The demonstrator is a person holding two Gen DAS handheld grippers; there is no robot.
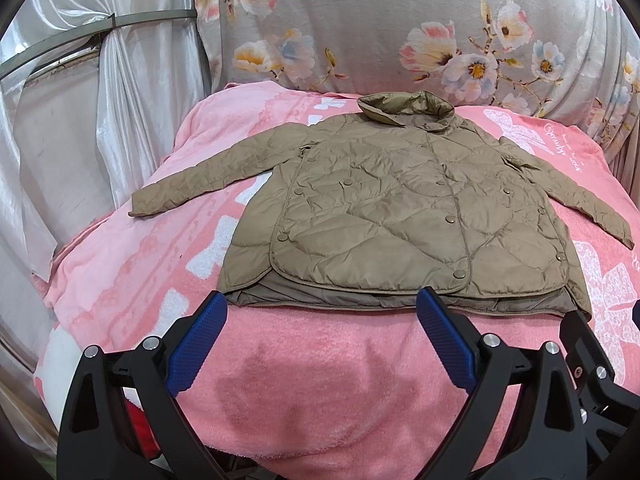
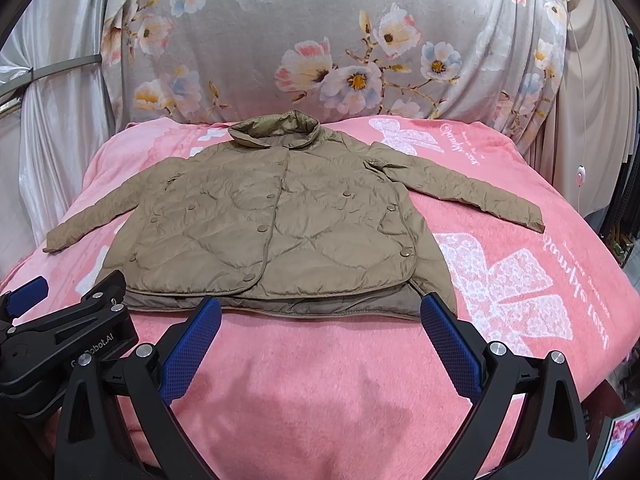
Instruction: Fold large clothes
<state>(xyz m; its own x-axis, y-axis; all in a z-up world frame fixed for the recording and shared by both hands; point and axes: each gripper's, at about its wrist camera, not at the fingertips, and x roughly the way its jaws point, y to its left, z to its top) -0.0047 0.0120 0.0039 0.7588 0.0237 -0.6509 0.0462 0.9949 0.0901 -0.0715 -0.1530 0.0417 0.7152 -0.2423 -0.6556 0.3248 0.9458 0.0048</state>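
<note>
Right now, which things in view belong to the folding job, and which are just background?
Job:
- quilted tan jacket, spread flat, both sleeves out
- left gripper, open
- right gripper, open

Background:
- pink blanket under the jacket
- floral sheet behind
- white curtain

Tan quilted jacket (image 1: 400,216), pink blanket (image 1: 320,380)

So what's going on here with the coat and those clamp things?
A person holds a two-finger gripper in each hand and is about to fold the tan quilted jacket. It lies flat on a pink blanket, buttoned, with both sleeves spread out and the collar at the far end. The left gripper and right gripper hover near the hem, fingers open, holding nothing. No fold is made yet.
</note>
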